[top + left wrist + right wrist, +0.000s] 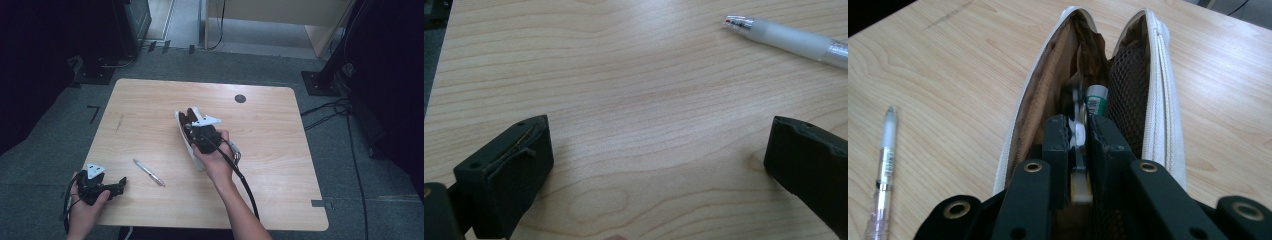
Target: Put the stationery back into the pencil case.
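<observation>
Pale wood-grain worktop [270, 150], rounded corners, one small dark round hole near its far edge, standing on grey carpet. White zip pouch [184, 131], at the middle of the worktop, lying unzipped with its mouth spread; brown lining on one inner wall, black mesh on the other, white zip along both edges; a green-and-white tube [1095, 100] lies inside against the mesh. Right claw [1079, 131], held in the person's right hand [216, 159], reaches into the pouch mouth; its jaws stand nearly together, pinched on a thin pale item [1079, 132] whose kind cannot be told. Left claw [120, 184], held in the left hand [85, 210] at the near left corner of the worktop, low over bare wood; jaws set wide apart with nothing between them. Pen [149, 173], clear barrel with silver tip, lying flat on the worktop between the left claw and the pouch, touching neither.
</observation>
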Demonstrator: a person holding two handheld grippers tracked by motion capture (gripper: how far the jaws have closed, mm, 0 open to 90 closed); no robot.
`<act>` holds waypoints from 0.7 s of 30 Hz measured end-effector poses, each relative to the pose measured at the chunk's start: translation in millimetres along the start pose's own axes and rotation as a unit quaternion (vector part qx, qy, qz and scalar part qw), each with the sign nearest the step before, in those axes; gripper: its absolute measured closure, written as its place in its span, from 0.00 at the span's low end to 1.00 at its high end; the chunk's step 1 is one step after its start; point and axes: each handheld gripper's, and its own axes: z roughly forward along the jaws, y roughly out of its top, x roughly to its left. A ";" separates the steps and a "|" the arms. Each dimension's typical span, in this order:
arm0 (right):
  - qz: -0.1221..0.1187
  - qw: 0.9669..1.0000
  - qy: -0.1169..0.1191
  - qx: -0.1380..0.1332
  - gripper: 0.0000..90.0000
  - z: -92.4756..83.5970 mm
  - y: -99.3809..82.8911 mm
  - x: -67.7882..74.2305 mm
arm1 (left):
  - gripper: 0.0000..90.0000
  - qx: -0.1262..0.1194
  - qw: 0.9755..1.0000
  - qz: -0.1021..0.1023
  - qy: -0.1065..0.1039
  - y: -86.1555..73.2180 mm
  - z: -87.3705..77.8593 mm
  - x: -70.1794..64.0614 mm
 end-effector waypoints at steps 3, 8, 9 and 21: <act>-0.001 1.000 -0.004 0.002 0.87 2.5 0.7 0.5 | 0.00 0.000 1.000 0.000 0.000 0.0 0.0 0.0; -0.002 1.000 -0.005 0.002 0.87 7.2 0.6 0.6 | 0.00 0.000 1.000 0.000 0.000 0.0 0.0 0.0; -0.003 1.000 -0.005 -0.002 0.87 7.3 0.9 0.8 | 0.00 0.000 1.000 0.000 0.000 0.0 0.0 0.1; -0.006 0.999 -0.004 -0.031 0.87 0.7 7.1 0.2 | 0.00 0.000 1.000 0.000 0.000 0.0 0.0 0.0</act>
